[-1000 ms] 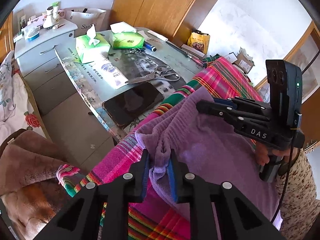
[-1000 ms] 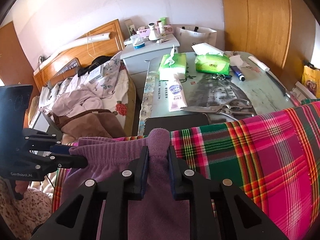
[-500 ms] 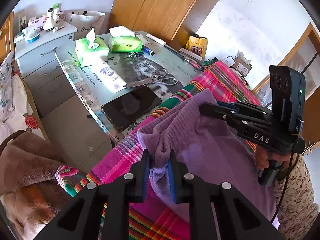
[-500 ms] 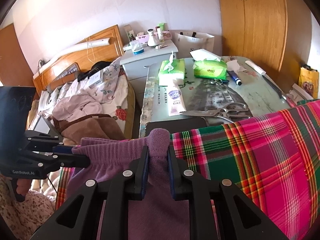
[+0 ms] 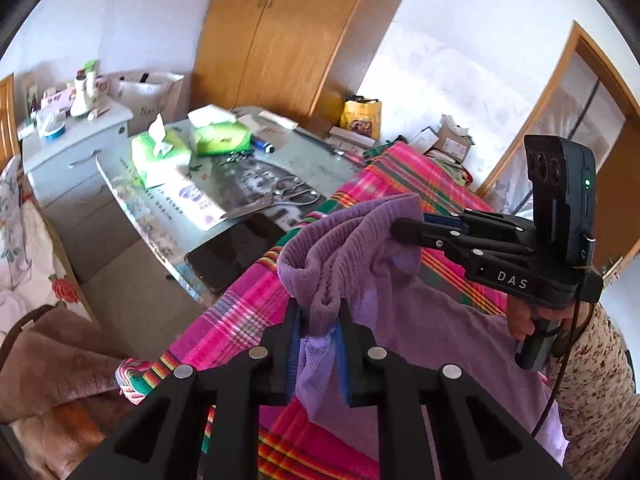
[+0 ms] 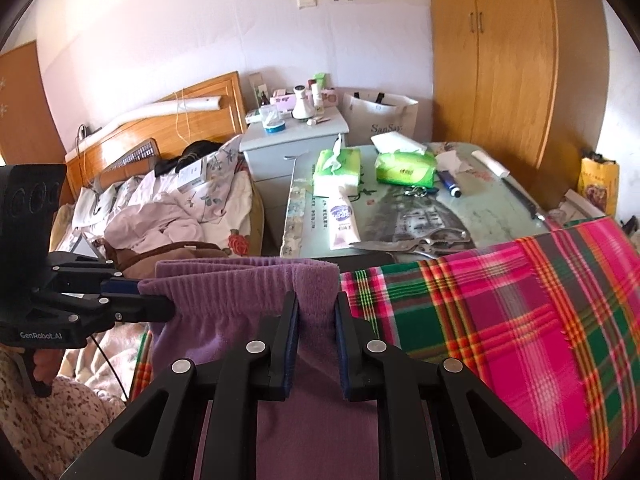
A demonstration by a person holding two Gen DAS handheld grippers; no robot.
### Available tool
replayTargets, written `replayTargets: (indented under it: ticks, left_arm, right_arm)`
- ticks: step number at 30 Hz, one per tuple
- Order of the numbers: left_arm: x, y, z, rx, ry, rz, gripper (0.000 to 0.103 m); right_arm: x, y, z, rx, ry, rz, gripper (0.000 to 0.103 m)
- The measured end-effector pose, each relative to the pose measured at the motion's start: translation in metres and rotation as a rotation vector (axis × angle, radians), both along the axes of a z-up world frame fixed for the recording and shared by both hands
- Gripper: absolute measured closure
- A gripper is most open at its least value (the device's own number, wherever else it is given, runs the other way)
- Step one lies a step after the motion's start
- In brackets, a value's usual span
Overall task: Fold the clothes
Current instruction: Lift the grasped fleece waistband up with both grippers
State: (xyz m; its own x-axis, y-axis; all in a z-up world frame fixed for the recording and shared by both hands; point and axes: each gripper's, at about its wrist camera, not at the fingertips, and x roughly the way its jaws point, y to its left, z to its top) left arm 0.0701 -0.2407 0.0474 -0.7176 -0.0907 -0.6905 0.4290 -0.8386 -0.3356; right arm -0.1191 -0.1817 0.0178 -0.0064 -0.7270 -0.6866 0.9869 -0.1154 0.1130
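Bedroom table draped in a bright plaid blanket (image 6: 520,320), with a purple garment (image 5: 400,320) lifted off it by both grippers.

Each claw stands nearly closed, pinching a bunched corner of the ribbed waistband: left gripper (image 5: 317,344) at one end, right gripper (image 6: 316,340) at the other, the band hanging between them above the blanket. Judging by this, the step is holding the piece up for folding; next it needs the band pulled straight and the soft, fleecy cloth laid flat.

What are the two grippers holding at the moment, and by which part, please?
Both hold the purple garment by its ribbed edge: left gripper at one end, right gripper at the other.
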Motion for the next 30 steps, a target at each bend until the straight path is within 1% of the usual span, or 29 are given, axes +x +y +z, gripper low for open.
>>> replayTargets:
  ticks: [5,7,11,15,24,30]
  left_arm:
    - [0.005,0.019,0.013,-0.035,0.025,-0.026,0.087]
    - [0.006,0.033,0.021,-0.07,0.041,-0.051,0.087]
    - [0.006,0.057,0.029,-0.099,0.056,-0.089,0.087]
    - [0.004,0.081,0.033,-0.126,0.055,-0.131,0.087]
    - [-0.003,0.128,0.035,-0.147,0.042,-0.209,0.087]
    - [-0.003,0.151,0.043,-0.166,0.057,-0.246,0.087]
  right_arm:
    - [0.011,0.026,0.016,-0.024,0.051,-0.013,0.086]
    - [0.014,0.037,0.021,-0.035,0.066,-0.018,0.086]
    - [0.017,0.062,0.03,-0.047,0.091,-0.04,0.086]
    - [0.02,0.088,0.032,-0.051,0.109,-0.056,0.086]
    - [0.019,0.138,0.025,-0.059,0.11,-0.086,0.086]
    - [0.019,0.163,0.03,-0.087,0.117,-0.101,0.086]
